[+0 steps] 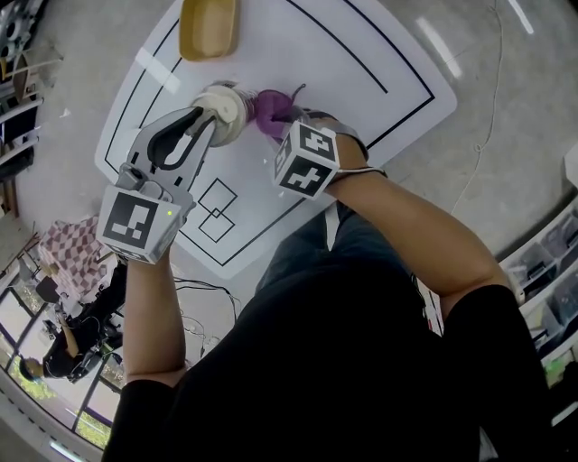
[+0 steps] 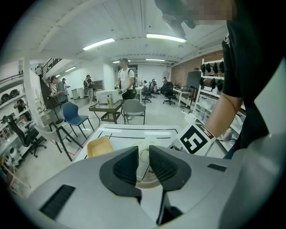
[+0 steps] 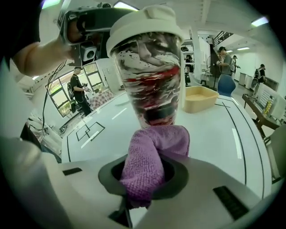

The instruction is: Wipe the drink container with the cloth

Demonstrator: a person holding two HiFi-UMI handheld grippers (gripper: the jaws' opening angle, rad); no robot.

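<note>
So the person's got the drink container (image 1: 226, 110) standing on the white table (image 1: 361, 54) with the black lines, just below a tan tray (image 1: 209, 27) and not touching it. It's a clear cup with red and dark stuff inside and a white lid (image 3: 145, 24) on top.

The left gripper (image 1: 209, 122) comes in over the top. In the left gripper view its jaws are only a narrow gap apart, with a raised bit of the lid between them, so it looks like it's pinching the container by the lid.

The right gripper (image 3: 145, 179) is clamped on a purple cloth (image 3: 149, 156). The cloth bunches out past the jaws and its front edge sits right up against the lower part of the cup, on the person's right side of it
</note>
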